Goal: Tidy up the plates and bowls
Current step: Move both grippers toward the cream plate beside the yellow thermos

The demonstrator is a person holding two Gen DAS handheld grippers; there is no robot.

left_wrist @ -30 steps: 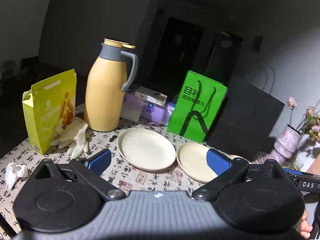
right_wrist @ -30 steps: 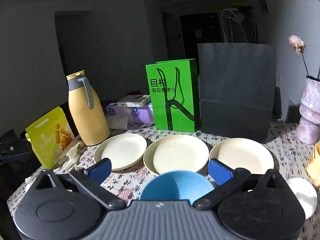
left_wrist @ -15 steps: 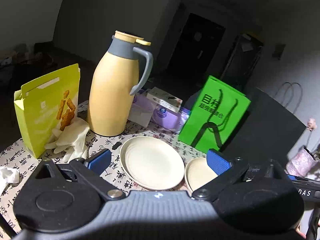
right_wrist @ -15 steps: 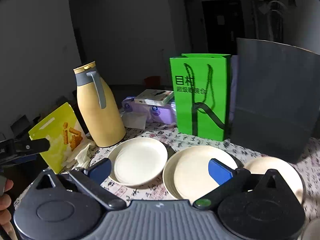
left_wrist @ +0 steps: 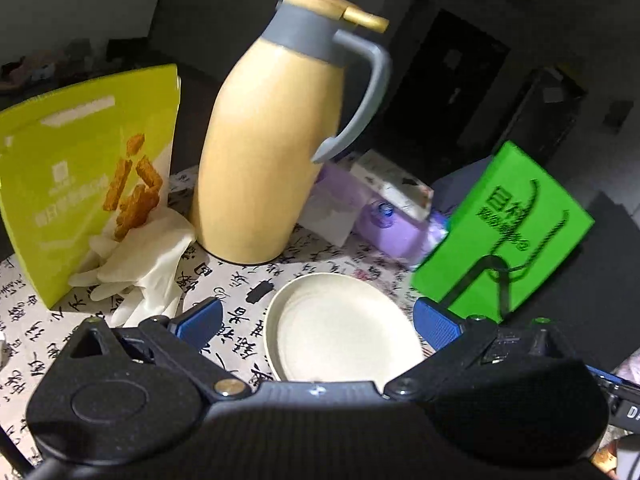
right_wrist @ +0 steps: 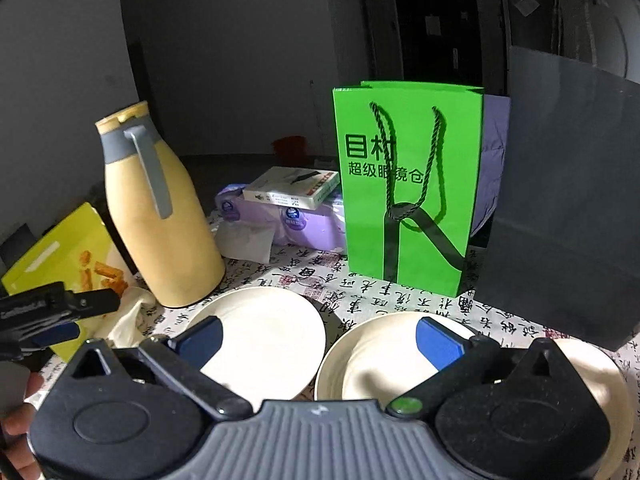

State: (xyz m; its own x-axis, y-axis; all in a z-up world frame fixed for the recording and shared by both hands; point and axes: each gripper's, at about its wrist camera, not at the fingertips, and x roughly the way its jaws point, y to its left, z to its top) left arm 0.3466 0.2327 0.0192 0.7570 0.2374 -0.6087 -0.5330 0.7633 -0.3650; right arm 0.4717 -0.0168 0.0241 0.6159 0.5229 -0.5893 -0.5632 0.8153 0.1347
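Three cream plates lie in a row on the patterned tablecloth. In the left wrist view my left gripper [left_wrist: 316, 320] is open and empty, low over the left plate [left_wrist: 340, 332]. In the right wrist view my right gripper [right_wrist: 318, 338] is open and empty, above the gap between the left plate [right_wrist: 268, 340] and the middle plate [right_wrist: 380, 364]. The right plate [right_wrist: 600, 376] shows partly behind the gripper body. The left gripper's finger [right_wrist: 60, 312] shows at the far left of the right wrist view. No bowl is in view.
A tall yellow thermos [left_wrist: 272, 148] stands behind the left plate. A yellow-green snack box [left_wrist: 80, 176] and white gloves [left_wrist: 144, 264] lie at the left. A green paper bag [right_wrist: 408, 188], a dark bag [right_wrist: 568, 200] and purple tissue packs [right_wrist: 288, 220] line the back.
Both grippers moved forward and left toward the plates. The blue bowl seen under the right gripper a second ago is out of view. Both stay open.
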